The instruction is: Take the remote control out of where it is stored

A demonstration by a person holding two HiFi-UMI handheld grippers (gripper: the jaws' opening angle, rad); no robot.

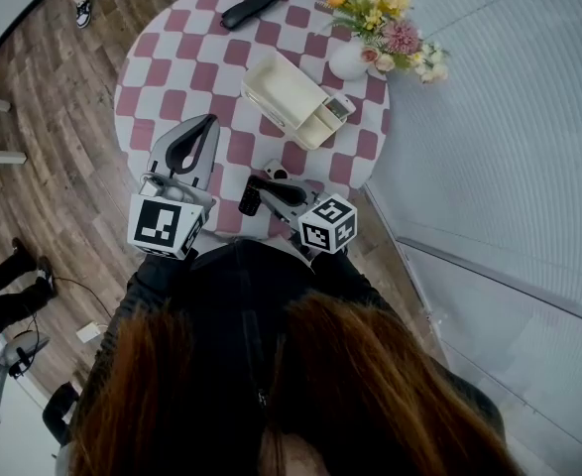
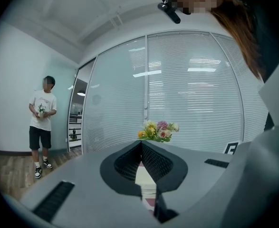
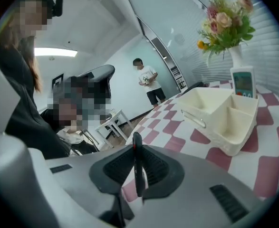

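A white remote with a green screen (image 1: 336, 108) (image 3: 243, 83) stands upright in an end compartment of the cream storage box (image 1: 283, 95) (image 3: 210, 109) on the checkered round table (image 1: 181, 58). A black remote (image 1: 251, 8) lies at the table's far edge. My right gripper (image 1: 260, 189) (image 3: 137, 148) hovers over the near table edge, shut on a thin black object (image 1: 249, 203) (image 3: 138, 172) seen edge-on; it looks like a slim remote. My left gripper (image 1: 208, 123) (image 2: 140, 144) is beside it on the left, its tips meeting with nothing between them.
A white vase of flowers (image 1: 352, 59) (image 2: 157, 130) (image 3: 227, 20) stands just behind the box. A blinded glass wall (image 1: 509, 137) runs close on the right. A person (image 2: 41, 118) (image 3: 148, 81) stands beyond the table, and another person sits at the left in the right gripper view.
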